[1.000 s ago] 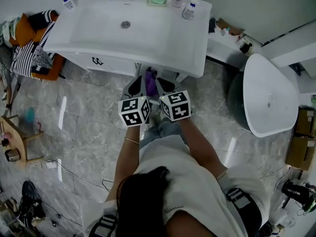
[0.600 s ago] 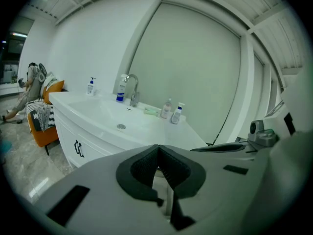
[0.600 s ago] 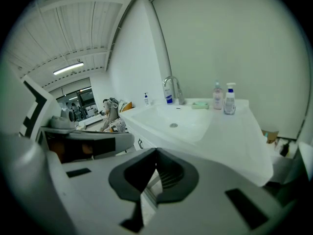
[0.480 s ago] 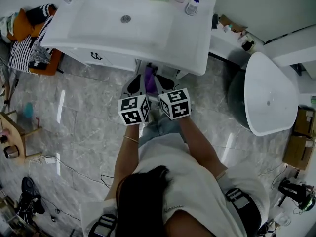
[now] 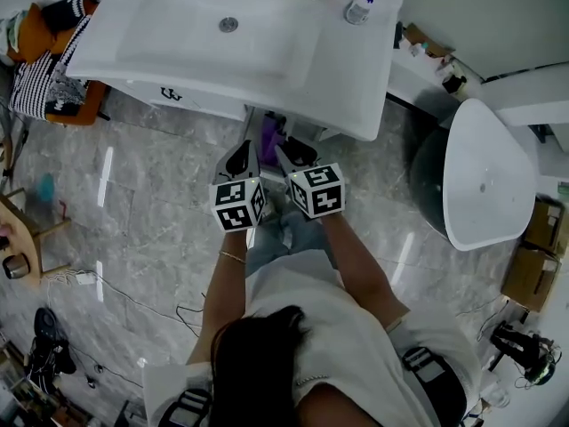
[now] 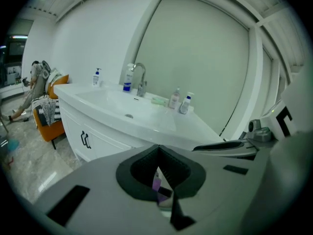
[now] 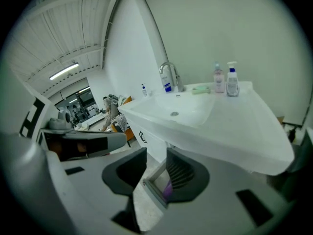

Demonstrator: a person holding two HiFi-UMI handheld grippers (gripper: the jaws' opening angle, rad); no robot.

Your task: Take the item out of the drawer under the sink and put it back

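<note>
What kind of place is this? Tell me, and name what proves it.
Most likely a bathroom: a white rectangular vanity sink with a chrome faucet, plastic soap bottles on its back rim, and a white oval freestanding tub beside it.

I'm in a bathroom: white vanity sink (image 5: 267, 52) with a chrome tap (image 6: 140, 77), soap bottles (image 5: 359, 9) along its back edge, a white freestanding tub (image 5: 484, 176) beside it, glossy grey marble floor (image 5: 160, 203)
</note>
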